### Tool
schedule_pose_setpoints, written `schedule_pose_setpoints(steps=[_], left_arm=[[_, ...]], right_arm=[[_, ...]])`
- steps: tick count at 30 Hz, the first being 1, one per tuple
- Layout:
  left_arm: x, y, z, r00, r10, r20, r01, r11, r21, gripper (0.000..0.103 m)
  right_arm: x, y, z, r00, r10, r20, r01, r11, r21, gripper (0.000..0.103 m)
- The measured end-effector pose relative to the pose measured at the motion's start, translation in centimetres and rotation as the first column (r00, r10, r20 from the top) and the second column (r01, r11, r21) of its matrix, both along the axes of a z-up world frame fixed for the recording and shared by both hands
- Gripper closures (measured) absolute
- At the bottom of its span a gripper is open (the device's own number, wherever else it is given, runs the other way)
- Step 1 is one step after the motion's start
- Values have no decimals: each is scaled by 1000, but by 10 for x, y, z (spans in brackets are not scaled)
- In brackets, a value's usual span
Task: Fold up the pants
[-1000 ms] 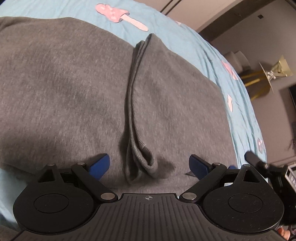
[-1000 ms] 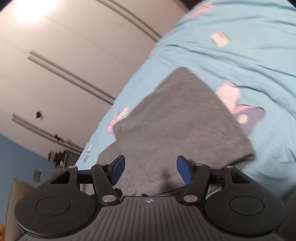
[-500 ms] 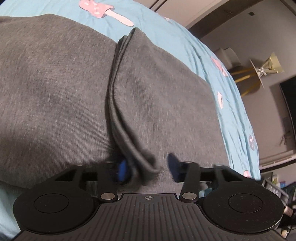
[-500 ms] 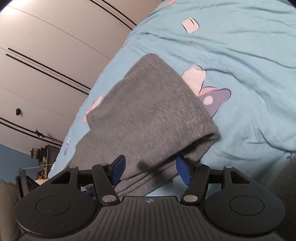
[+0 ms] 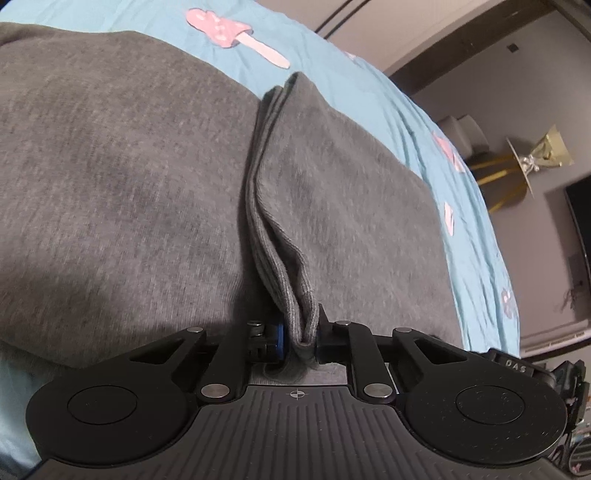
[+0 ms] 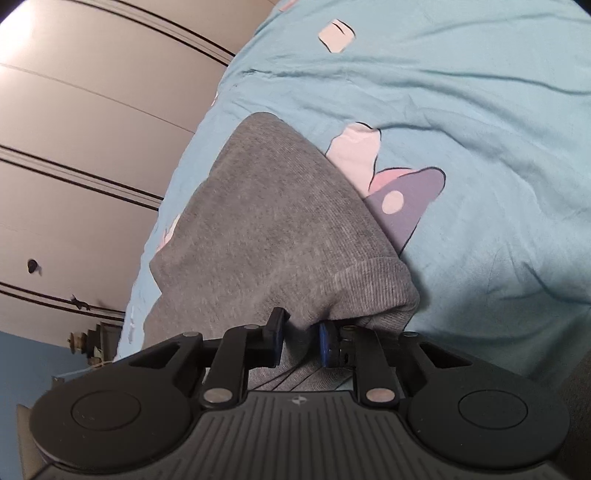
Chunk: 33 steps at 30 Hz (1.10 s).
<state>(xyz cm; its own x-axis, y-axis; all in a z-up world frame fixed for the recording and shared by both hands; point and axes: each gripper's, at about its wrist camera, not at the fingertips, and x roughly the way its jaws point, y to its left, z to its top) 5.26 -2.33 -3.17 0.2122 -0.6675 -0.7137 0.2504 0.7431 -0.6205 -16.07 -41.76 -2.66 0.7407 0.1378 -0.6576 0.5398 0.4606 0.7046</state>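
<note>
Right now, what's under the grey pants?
The pants lie on a light blue bedsheet printed with pink mushrooms; one print disappears partly beneath them. Whatever else the cloth covers cannot be seen.

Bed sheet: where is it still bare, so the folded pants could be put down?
In the right wrist view, the blue sheet lies bare right of the gray pants, past the mushroom print. In the left wrist view only a strip shows beyond the pants, by the pink print; elsewhere cloth covers it.

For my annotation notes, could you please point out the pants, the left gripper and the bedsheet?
pants point(image 5: 129, 177), left wrist view, flat grey panel.
left gripper point(image 5: 299, 338), left wrist view, between fingertips.
bedsheet point(image 6: 480, 110), right wrist view, bare blue area.
</note>
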Motion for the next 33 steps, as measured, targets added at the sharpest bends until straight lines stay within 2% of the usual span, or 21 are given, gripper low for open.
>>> schedule_pose_setpoints(steps=[1, 4, 6, 8, 9, 11, 12, 13, 14, 16, 17, 18, 22, 23, 24, 26, 29, 30, 31, 32, 33], left_arm=[[-1, 1, 1, 1000, 3, 3, -3, 1000, -1, 87], [-9, 3, 7, 999, 13, 41, -14, 999, 30, 87], [-18, 8, 16, 995, 45, 88, -48, 998, 38, 87], [-28, 13, 23, 987, 53, 154, -59, 998, 34, 87], [-30, 12, 21, 988, 41, 151, -49, 998, 48, 87], [-25, 4, 5, 996, 18, 87, -29, 991, 130, 85], [-23, 3, -2, 998, 20, 62, -29, 988, 154, 85], [-22, 6, -2, 998, 33, 50, -39, 990, 133, 84], [-21, 11, 2, 998, 48, 50, -54, 992, 117, 81], [-22, 22, 12, 992, 88, 95, -101, 985, 143, 73], [-23, 28, 16, 987, 105, 119, -123, 980, 155, 64], [-25, 33, 20, 982, 126, 141, -148, 976, 160, 62], [-23, 43, 41, 962, 154, 225, -196, 964, 179, 60], [-22, 40, 46, 955, 151, 256, -202, 961, 187, 54], [-21, 35, 53, 948, 142, 286, -203, 960, 196, 40], [-19, 17, 61, 936, 113, 333, -187, 962, 200, 22], [-18, -10, 60, 927, 40, 373, -124, 971, 206, 11], [-16, -20, 56, 926, 6, 378, -104, 965, 239, 11], [-14, -31, 48, 924, -20, 381, -107, 946, 307, 12], [-12, -39, 40, 923, -46, 381, -111, 918, 381, 14], [-9, -45, 30, 925, -76, 372, -114, 879, 463, 21]], right_arm=[[-1, 0, 1, 1000, 5, 0, -5, 1000, -6, 91], [-4, 7, 15, 999, 40, 27, -38, 997, -74, 94], [-9, 15, 31, 992, 86, 88, -73, 987, -143, 95], [-13, 18, 40, 981, 128, 144, -104, 981, -161, 96], [-12, 17, 40, 983, 133, 127, -110, 978, -177, 96], [-5, 14, 30, 992, 128, -12, -128, 972, -198, 95], [2, 14, 22, 984, 134, -116, -154, 969, -194, 89], [6, 15, 18, 976, 138, -171, -171, 966, -193, 80], [5, 18, 21, 975, 145, -171, -179, 963, -203, 79], [2, 24, 37, 971, 194, -143, -224, 944, -242, 70], [-2, 26, 45, 967, 215, -138, -245, 933, -262, 67], [-6, 28, 52, 963, 233, -133, -262, 923, -282, 61], [-17, 26, 75, 962, 255, -94, -272, 897, -350, 61], [-16, 27, 80, 964, 251, -88, -266, 886, -379, 61], [-14, 27, 81, 966, 245, -79, -255, 873, -416, 61], [-3, 32, 79, 970, 230, -85, -241, 836, -493, 61], [23, 43, 61, 962, 242, -126, -269, 770, -578, 61], [30, 47, 53, 955, 253, -155, -295, 745, -598, 61], [35, 52, 45, 948, 261, -184, -318, 724, -612, 61], [39, 56, 38, 939, 265, -217, -343, 701, -625, 61], [42, 60, 33, 931, 272, -243, -365, 682, -634, 58]])
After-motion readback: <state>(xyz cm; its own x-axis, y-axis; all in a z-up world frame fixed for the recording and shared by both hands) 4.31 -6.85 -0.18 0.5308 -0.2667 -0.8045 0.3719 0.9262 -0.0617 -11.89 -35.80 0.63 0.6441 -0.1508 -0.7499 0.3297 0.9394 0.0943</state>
